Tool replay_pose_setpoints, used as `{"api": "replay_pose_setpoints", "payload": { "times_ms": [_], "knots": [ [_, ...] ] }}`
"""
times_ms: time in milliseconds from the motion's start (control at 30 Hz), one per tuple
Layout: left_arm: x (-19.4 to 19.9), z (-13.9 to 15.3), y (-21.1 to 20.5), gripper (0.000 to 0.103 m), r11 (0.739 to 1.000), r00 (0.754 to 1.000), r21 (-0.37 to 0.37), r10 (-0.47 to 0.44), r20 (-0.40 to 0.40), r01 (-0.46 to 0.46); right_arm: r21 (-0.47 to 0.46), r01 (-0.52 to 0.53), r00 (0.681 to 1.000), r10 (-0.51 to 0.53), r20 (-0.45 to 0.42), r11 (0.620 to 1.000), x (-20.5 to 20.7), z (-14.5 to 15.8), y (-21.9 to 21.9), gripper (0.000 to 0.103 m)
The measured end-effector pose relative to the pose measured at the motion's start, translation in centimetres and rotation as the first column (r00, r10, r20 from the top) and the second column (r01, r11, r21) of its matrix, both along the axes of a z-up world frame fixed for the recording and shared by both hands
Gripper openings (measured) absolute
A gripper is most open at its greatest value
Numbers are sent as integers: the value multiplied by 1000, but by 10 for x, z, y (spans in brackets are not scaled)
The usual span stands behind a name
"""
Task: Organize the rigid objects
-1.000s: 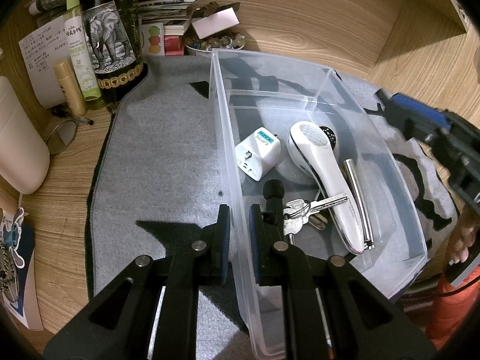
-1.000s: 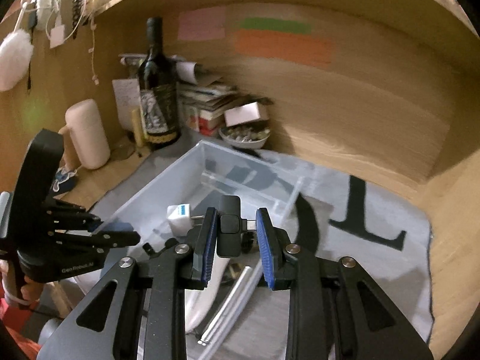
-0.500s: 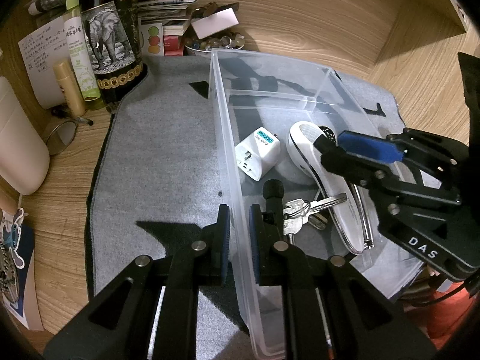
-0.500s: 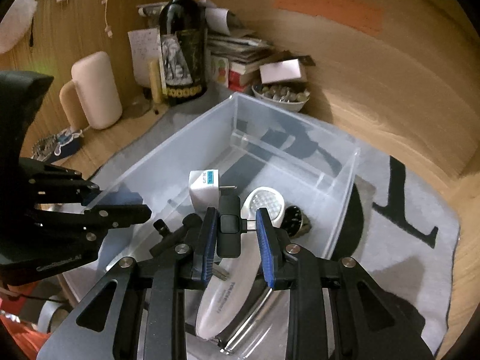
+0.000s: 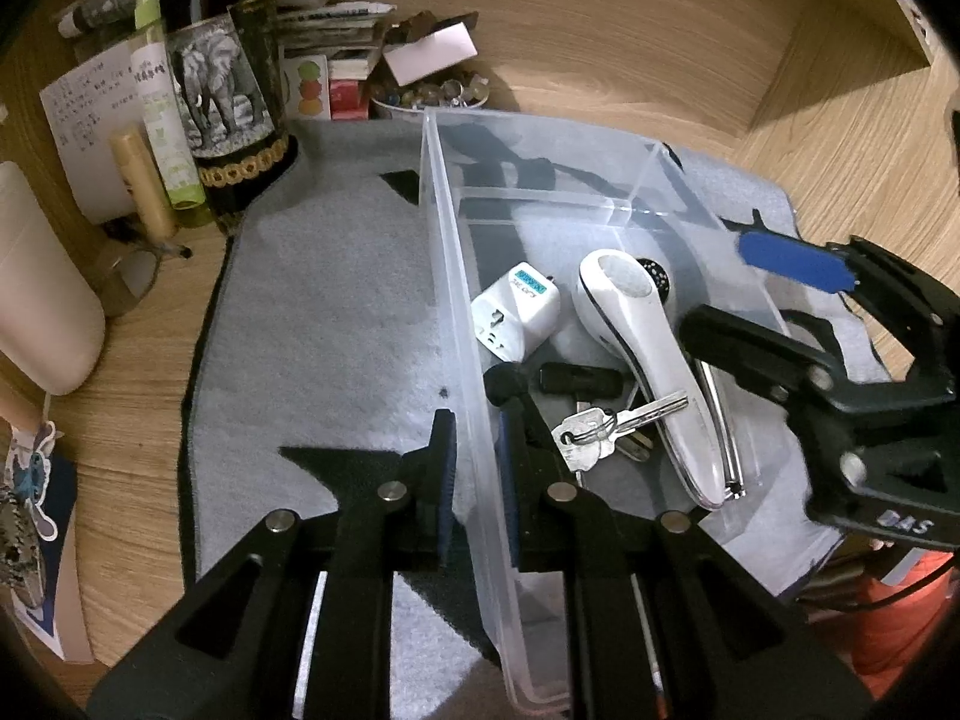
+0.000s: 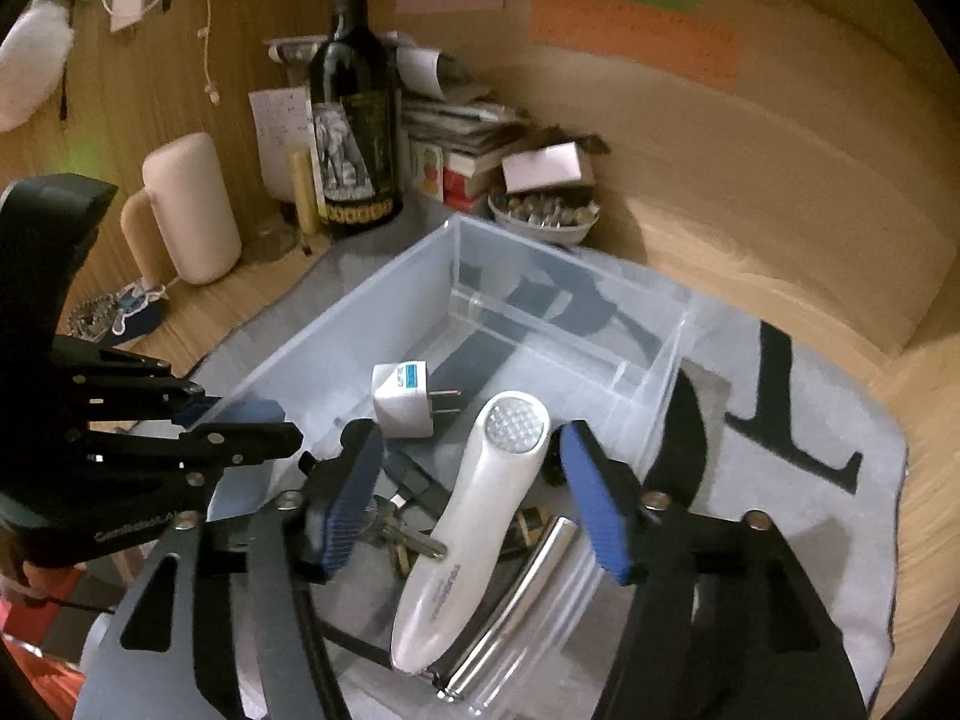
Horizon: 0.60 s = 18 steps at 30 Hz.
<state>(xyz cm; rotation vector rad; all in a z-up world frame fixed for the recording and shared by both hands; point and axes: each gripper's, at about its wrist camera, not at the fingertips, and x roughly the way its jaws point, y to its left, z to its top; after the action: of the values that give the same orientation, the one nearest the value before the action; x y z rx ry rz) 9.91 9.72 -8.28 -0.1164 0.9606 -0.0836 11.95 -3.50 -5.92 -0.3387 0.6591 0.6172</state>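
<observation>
The left gripper [image 5: 477,468] pinches the clear plastic bin's [image 5: 441,222] near wall while the right gripper [image 6: 474,504] hangs spread wide above the white handheld device [image 6: 474,534] inside.

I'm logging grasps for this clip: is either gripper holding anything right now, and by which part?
The left gripper pinches the clear bin by its near side wall. The right gripper is open over the bin, holding nothing.

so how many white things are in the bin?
2: the plug adapter by the wall of the bin that the left gripper straddles, and the long handheld device mid-bin. Smaller ones may be hidden.
</observation>
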Motion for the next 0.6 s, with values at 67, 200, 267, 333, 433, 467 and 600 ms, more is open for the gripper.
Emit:
{"api": "replay_pose_setpoints", "payload": {
  "times_ms": [67, 200, 267, 333, 433, 467, 600],
  "knots": [
    [-2, 3, 0, 24, 1000, 1000, 8, 11, 12, -11, 13, 2, 1000, -2, 18, 1000, -3, 4, -4, 73],
    [-9, 15, -2, 40, 999, 998, 34, 23, 64, -25, 42, 15, 999, -17, 46, 999, -9, 12, -15, 78],
    [-14, 22, -5, 51, 998, 995, 52, 24, 98, -29, 56, 26, 998, -30, 59, 998, -12, 15, -21, 80],
    [-19, 29, -9, 60, 998, 990, 56, 19, 138, -27, 68, 39, 997, -44, 69, 997, -15, 18, -27, 81],
    [-26, 40, -14, 68, 998, 982, 57, 15, 188, -26, 93, 62, 994, -70, 84, 994, -21, 23, -39, 82],
    [-29, 44, -16, 71, 998, 978, 57, 14, 207, -26, 103, 69, 993, -78, 89, 992, -23, 24, -44, 83],
    [-39, 56, -25, 80, 997, 960, 68, 17, 280, -37, 126, 93, 988, -107, 111, 988, -32, 30, -57, 83]
  ]
}}
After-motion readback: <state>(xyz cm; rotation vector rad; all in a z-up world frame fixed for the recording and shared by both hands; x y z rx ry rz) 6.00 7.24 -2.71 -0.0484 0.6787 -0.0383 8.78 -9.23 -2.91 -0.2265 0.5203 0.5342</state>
